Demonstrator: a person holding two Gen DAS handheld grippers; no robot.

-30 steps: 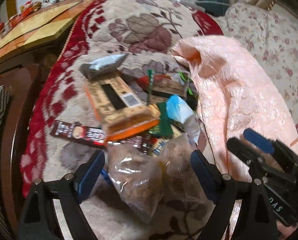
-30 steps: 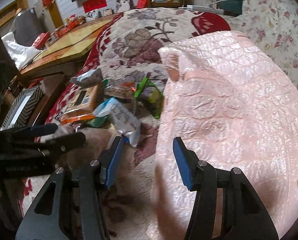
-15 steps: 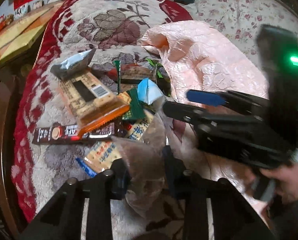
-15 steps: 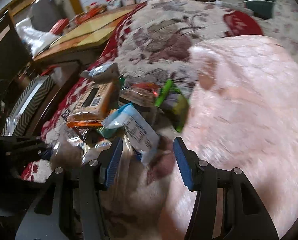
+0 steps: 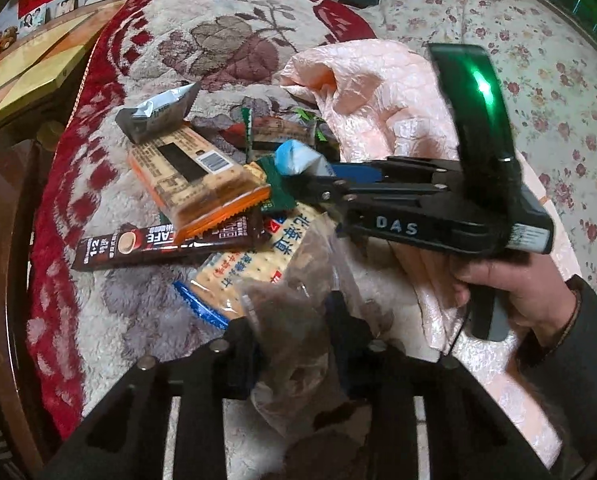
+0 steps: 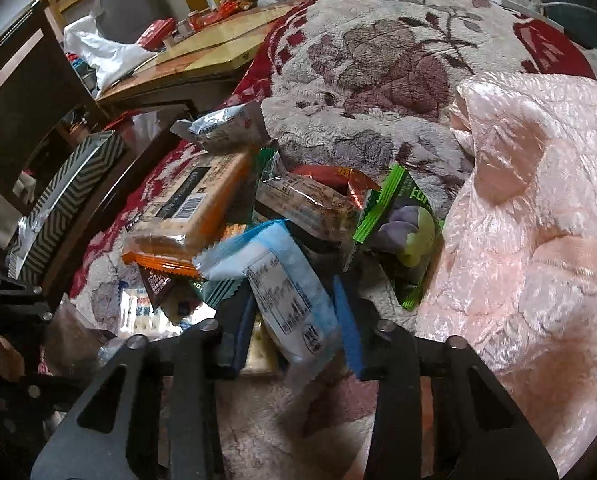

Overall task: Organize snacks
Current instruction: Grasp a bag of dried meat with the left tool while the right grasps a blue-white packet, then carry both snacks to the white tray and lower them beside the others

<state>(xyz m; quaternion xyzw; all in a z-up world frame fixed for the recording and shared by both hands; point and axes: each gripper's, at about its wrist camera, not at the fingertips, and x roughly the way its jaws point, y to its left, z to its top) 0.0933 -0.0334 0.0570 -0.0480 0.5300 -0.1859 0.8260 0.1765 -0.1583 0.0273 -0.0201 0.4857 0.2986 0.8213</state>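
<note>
- left wrist view: the left gripper (image 5: 294, 344) is seen at the bottom, jaws clamped on a clear bag of brown snacks (image 5: 298, 320) but easing apart right now, the bag pinched between them and sticking up over the pile.
- just past the bag, a cracker pack with red print (image 5: 258, 264) is lying flat, and a dark coffee stick (image 5: 158, 246) is stretched across to its left.
- an orange-edged biscuit pack (image 5: 202, 184) is propped over the coffee stick, with a silver wrapper (image 5: 158, 114) at its far end.
- the whole heap is spread on a floral fleece blanket (image 5: 226, 40); a pink quilted cover (image 5: 378, 92) is bunched on the right.
- the right gripper (image 5: 318, 176) is reaching in from the right, held by a hand (image 5: 514, 292), its tips at a blue-and-white packet (image 5: 294, 156).
- right wrist view: the right gripper (image 6: 290, 328) has its jaws closing on the blue-and-white packet (image 6: 274, 280), which is sat between the blue pads (image 6: 348, 324); full contact can't be told for sure.
- a green candy bag (image 6: 402, 224) is lying just right of it, against the pink quilted cover (image 6: 538, 220).
- the orange-edged biscuit pack (image 6: 194, 208) and silver wrapper (image 6: 226, 124) are seen further back left.
</note>
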